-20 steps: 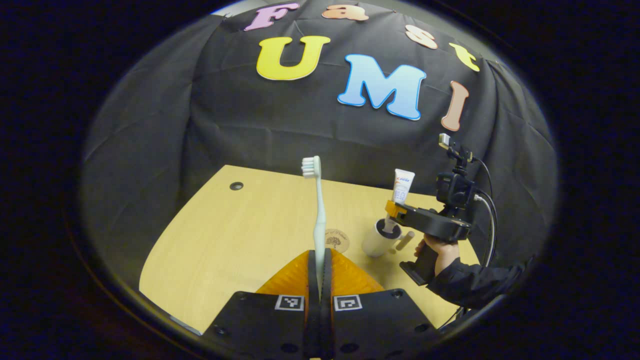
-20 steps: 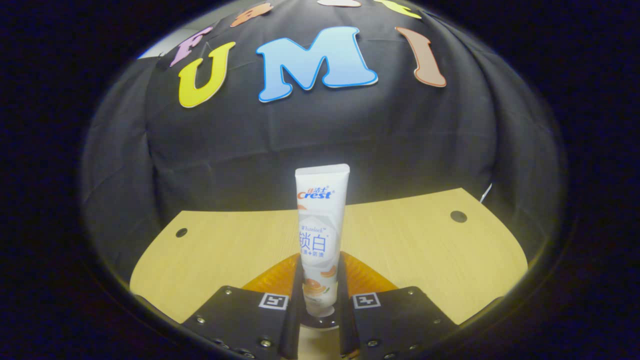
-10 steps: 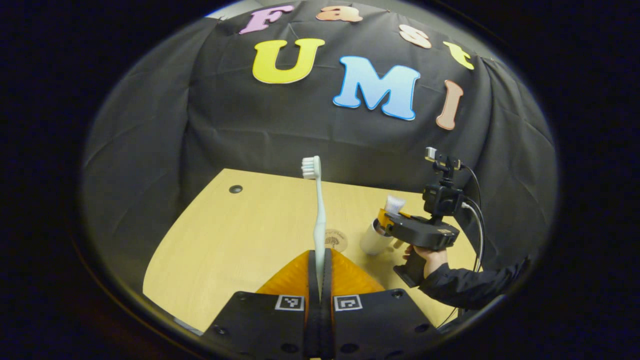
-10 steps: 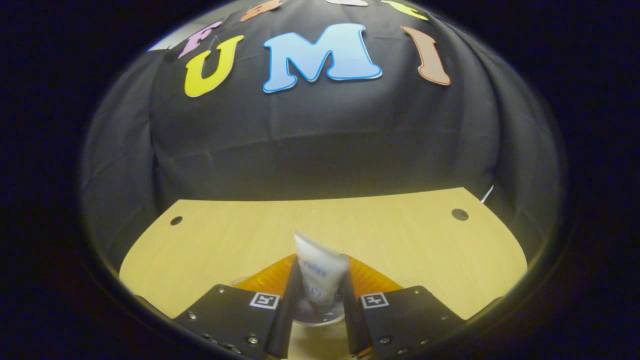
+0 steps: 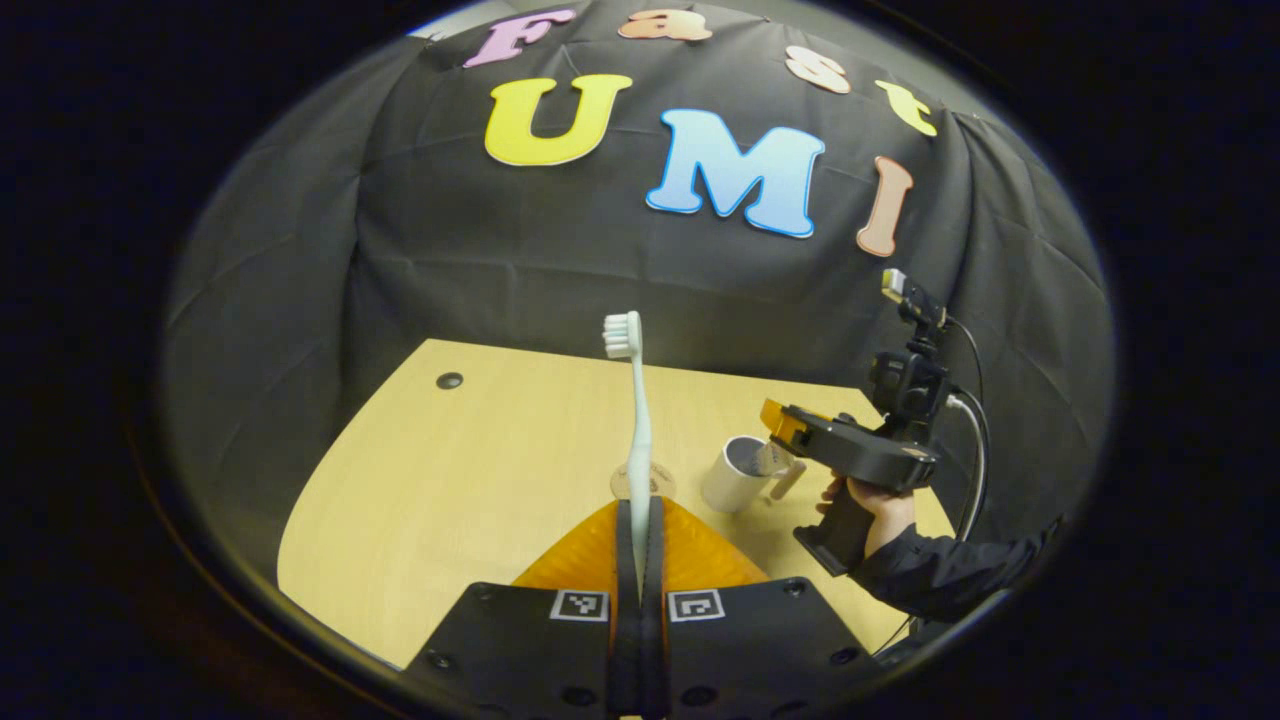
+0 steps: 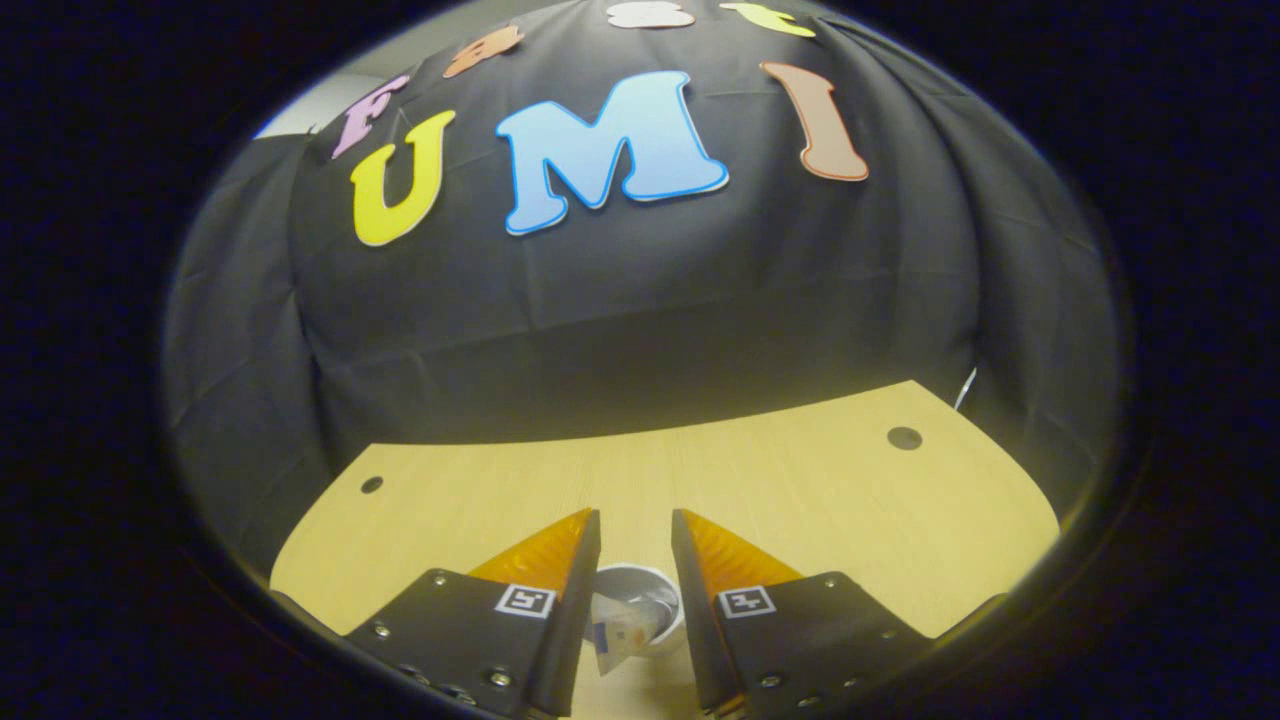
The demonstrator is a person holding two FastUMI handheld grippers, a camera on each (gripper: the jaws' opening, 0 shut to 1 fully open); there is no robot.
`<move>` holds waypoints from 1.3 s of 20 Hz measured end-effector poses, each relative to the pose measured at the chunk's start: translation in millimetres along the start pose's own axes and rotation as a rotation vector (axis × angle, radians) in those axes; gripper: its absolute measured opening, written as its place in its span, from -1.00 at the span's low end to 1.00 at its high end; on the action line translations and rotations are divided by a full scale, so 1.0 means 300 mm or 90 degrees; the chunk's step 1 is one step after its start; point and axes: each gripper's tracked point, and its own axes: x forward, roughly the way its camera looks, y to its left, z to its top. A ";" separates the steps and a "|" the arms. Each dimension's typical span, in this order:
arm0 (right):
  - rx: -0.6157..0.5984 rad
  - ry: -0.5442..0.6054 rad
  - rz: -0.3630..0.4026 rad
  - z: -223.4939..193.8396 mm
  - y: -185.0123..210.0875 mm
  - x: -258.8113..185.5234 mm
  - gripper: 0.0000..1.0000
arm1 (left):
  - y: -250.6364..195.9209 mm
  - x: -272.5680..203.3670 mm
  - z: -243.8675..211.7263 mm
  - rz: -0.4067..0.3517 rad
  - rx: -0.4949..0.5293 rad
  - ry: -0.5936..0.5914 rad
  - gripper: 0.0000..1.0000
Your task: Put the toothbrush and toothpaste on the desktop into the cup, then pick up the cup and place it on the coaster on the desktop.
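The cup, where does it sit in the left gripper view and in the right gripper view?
Left gripper view: the cup stands on the desk right of centre, just right of the coaster.
Right gripper view: bottom centre, seen from above between the open jaws.
Shared landmark: the toothpaste inside the cup.

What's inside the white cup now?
In the right gripper view, the white toothpaste tube lies slanted inside the round white cup, seen between the open right gripper. The tube's lower end and the cup's bottom are hidden by the fingers and the rim.
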 end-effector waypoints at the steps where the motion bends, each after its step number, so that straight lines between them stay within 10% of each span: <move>1: 0.010 -0.005 0.002 0.021 -0.004 -0.013 -0.10 | -0.019 -0.014 0.002 -0.005 0.002 -0.002 -0.85; 26: 0.027 -0.042 -0.006 0.196 -0.203 -0.423 -0.10 | -0.370 0.355 0.304 -0.182 0.148 -0.120 -0.86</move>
